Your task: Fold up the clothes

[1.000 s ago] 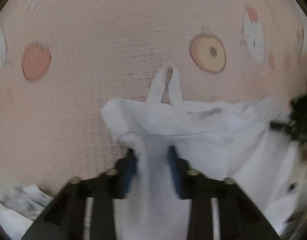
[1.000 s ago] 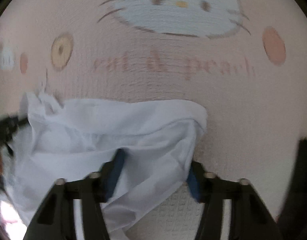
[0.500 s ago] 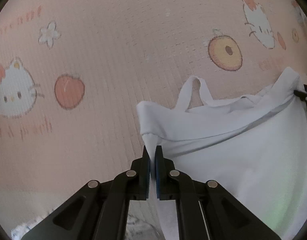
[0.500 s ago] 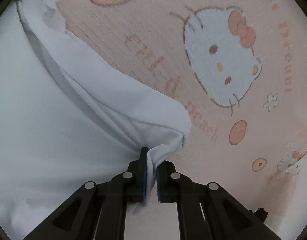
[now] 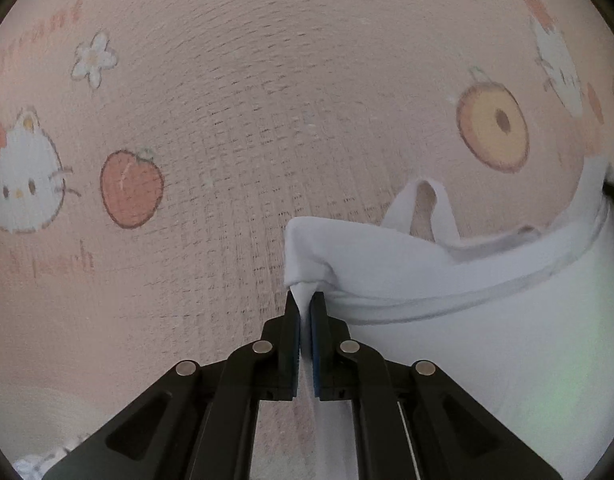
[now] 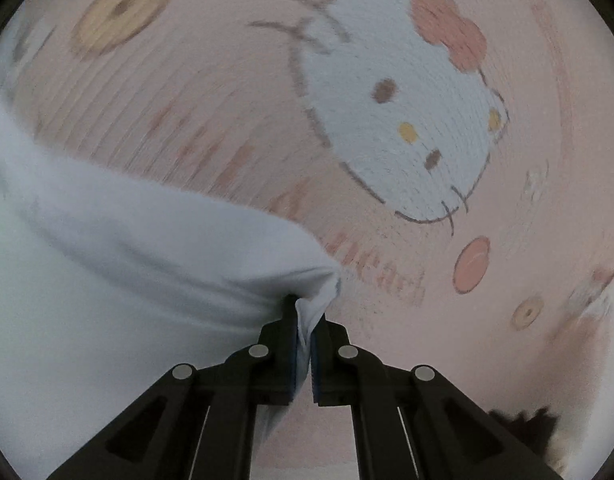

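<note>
Under white garment (image 5: 447, 272): pink cartoon-print mat (image 5: 247, 120).

Surface: pink woven cover (image 5: 235, 128) printed with cartoon cat faces, peaches, flowers and lettering. A white garment (image 5: 447, 280) hangs over it, contact unclear.

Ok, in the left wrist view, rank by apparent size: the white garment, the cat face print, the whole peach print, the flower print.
1. white garment, nearest the camera
2. cat face print
3. whole peach print
4. flower print

The fisheye shrinks edge prints, so real sizes are unsure.
</note>
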The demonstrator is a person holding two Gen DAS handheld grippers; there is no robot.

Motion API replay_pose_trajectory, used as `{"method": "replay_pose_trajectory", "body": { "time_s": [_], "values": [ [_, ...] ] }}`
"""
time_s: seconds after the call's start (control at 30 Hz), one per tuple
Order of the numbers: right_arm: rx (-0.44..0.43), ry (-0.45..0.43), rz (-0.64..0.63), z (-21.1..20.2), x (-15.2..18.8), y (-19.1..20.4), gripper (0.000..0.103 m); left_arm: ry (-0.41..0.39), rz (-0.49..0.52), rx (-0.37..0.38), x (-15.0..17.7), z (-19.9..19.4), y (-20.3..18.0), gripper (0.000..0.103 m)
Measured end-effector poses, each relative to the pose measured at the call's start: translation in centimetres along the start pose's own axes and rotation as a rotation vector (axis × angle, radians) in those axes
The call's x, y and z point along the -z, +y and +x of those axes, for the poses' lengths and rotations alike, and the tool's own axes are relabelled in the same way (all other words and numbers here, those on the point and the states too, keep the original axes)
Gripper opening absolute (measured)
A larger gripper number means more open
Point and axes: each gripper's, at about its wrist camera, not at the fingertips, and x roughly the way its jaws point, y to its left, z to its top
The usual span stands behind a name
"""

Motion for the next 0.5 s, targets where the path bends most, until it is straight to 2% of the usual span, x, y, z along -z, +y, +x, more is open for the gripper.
{"method": "replay_pose_trajectory", "body": {
  "time_s": [0.1,0.2,0.33,0.43,0.5],
  "values": [
    [-0.052,0.024,0.129,0.7,-1.5,-1.6,0.002,0.022,-0.137,0.046,-0.6,0.4,1.2,0.003],
    [-0.111,0.046,0.229,1.0,-2.1,-2.7,0.002,0.032,-0.172,0.057,-0.9,0.5,1.7,0.004],
    [-0.241,0.032,0.383,1.0,-1.1,-4.8,0.002,0.039,-0.260,0.123,-1.9,0.9,4.2,0.006],
    [-0.364,0.012,0.456,0.7,0.0,-5.9,0.016,0.070,-0.378,0.243,-1.7,1.6,7.0,0.006],
    [-0.418,0.004,0.496,0.5,0.8,-6.6,0.050,0.096,-0.476,0.337,-1.2,1.7,8.4,0.013]
  ]
}}
